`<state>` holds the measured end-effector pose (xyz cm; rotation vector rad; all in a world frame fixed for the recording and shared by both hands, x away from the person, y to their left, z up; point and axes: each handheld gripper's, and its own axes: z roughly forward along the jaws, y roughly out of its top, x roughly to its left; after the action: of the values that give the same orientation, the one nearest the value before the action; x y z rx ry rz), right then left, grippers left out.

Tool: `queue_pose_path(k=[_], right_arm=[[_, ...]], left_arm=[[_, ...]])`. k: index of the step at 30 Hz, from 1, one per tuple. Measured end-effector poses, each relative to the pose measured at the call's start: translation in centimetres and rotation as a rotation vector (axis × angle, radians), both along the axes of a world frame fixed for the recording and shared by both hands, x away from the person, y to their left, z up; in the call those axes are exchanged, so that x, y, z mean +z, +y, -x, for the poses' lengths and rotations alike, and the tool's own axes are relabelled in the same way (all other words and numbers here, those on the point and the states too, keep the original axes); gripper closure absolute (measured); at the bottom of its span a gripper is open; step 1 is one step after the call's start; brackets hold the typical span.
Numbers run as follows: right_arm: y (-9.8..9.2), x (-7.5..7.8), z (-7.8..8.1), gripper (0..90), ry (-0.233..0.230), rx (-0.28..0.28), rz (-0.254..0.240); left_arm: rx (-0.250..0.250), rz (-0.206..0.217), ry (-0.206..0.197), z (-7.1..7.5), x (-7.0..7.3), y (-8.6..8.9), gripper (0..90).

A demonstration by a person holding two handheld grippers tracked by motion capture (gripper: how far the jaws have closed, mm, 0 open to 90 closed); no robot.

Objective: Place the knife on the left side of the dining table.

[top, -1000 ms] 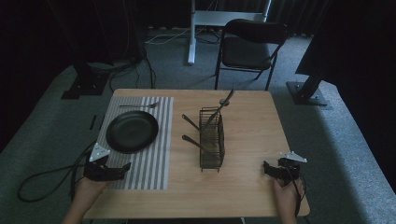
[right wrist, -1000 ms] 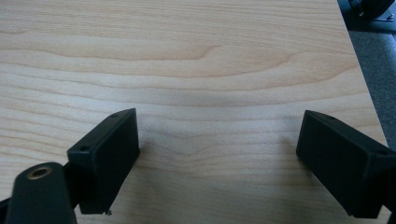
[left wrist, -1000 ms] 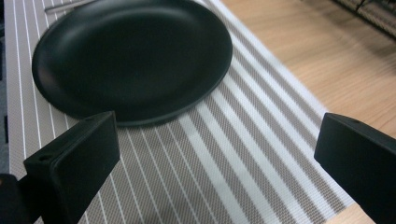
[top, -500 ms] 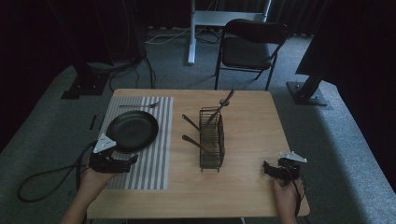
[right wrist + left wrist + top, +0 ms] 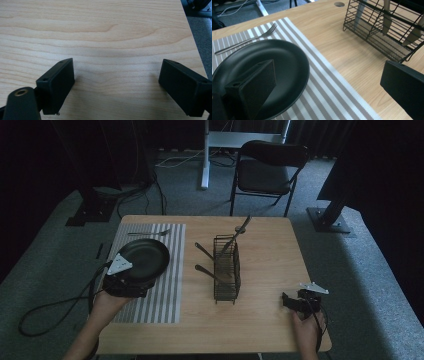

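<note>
My left gripper hung open over the plate (nothing grasped yet); right gripper idled open.

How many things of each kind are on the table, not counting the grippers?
Black plate: 1
Striped placemat: 1
Fork: 1
Wire rack: 1
Utensils in the wire rack: 3
Total: 7

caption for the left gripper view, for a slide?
Open left gripper over the near rim of a black plate on a striped placemat, fork behind, wire rack at right.
</note>
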<state>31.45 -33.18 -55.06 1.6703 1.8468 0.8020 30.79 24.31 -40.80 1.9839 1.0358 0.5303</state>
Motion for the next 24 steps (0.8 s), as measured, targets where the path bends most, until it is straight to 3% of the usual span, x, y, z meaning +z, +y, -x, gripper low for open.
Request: queue_pose_path(k=[19,24], right_arm=[[0.0,0.0,0.0,12.3,0.0,0.0,0.0],[0.0,0.0,0.0,12.2,0.0,-0.001,-0.001]], left_arm=[[-0.064,-0.012,-0.021,-1.8,1.6,-3.0,0.5],[-0.104,-0.029,-0.021,-2.6,2.1,-4.9,0.5]])
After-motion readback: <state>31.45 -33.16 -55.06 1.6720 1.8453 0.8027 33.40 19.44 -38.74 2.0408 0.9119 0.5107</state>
